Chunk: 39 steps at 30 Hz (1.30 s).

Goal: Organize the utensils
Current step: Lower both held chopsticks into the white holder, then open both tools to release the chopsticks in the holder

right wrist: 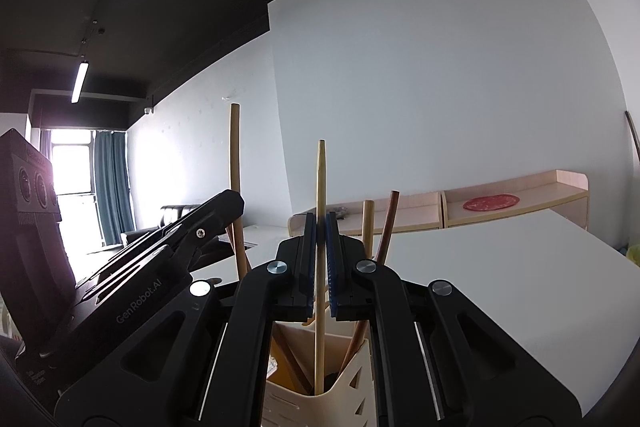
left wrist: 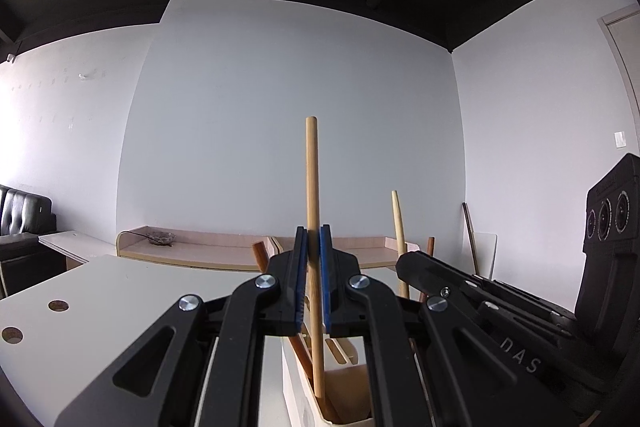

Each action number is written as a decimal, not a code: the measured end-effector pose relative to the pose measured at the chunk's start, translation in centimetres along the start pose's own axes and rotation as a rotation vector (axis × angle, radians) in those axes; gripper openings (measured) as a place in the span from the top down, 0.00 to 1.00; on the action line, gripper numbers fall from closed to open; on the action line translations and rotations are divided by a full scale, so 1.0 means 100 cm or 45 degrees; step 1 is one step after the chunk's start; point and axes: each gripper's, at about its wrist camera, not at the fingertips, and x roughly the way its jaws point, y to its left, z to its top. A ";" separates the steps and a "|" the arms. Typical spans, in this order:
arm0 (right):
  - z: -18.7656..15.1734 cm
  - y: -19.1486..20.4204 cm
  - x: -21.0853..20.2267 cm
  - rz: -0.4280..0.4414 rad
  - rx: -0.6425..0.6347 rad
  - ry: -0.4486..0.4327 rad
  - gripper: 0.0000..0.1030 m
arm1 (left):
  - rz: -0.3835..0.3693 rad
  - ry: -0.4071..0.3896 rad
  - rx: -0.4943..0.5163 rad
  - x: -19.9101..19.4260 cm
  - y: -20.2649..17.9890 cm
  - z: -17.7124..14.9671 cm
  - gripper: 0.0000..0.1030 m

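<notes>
While both handles stand upright low-centre over cream holder, left gripper fingers pinch thick stick, right gripper fingers pinch thin stick; release straight down.

Black left gripper, blue pads (silver screws), lettering seemingly "DAS".

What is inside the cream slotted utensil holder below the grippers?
The cream slotted utensil holder contains upright wooden handles, including a thin pale stick and a dark brown handle. Their lower ends are hidden inside.
</notes>
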 end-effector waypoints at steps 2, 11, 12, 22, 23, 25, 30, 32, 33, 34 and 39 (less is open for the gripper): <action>-0.001 0.001 -0.002 -0.002 -0.006 0.009 0.96 | -0.011 0.016 -0.005 -0.001 0.001 0.000 0.94; -0.007 0.003 -0.014 -0.002 -0.042 0.061 0.96 | -0.033 0.103 0.035 -0.006 0.003 -0.002 0.93; -0.008 0.004 -0.016 -0.004 -0.046 0.069 0.96 | -0.035 0.116 0.043 -0.007 0.003 -0.004 0.93; -0.014 0.013 -0.021 -0.067 -0.096 0.165 0.95 | -0.039 0.243 0.091 -0.009 0.001 -0.011 0.93; -0.014 0.013 -0.021 -0.073 -0.093 0.178 0.95 | -0.038 0.254 0.095 -0.009 0.001 -0.011 0.93; -0.015 0.013 -0.022 -0.081 -0.085 0.197 0.95 | -0.049 0.283 0.092 -0.009 0.001 -0.012 0.93; -0.016 0.015 -0.023 -0.090 -0.056 0.241 0.94 | -0.041 0.343 0.102 -0.009 -0.002 -0.017 0.93; -0.016 0.016 -0.024 -0.104 -0.059 0.251 0.94 | -0.032 0.367 0.093 -0.009 -0.001 -0.019 0.87; -0.015 0.017 -0.025 -0.106 -0.060 0.252 0.94 | -0.028 0.371 0.089 -0.010 0.000 -0.019 0.82; -0.014 0.018 -0.026 -0.103 -0.059 0.253 0.94 | -0.021 0.367 0.087 -0.012 0.001 -0.019 0.82; -0.006 0.018 -0.038 -0.099 -0.017 0.227 0.88 | -0.007 0.358 0.072 -0.020 0.002 -0.015 0.80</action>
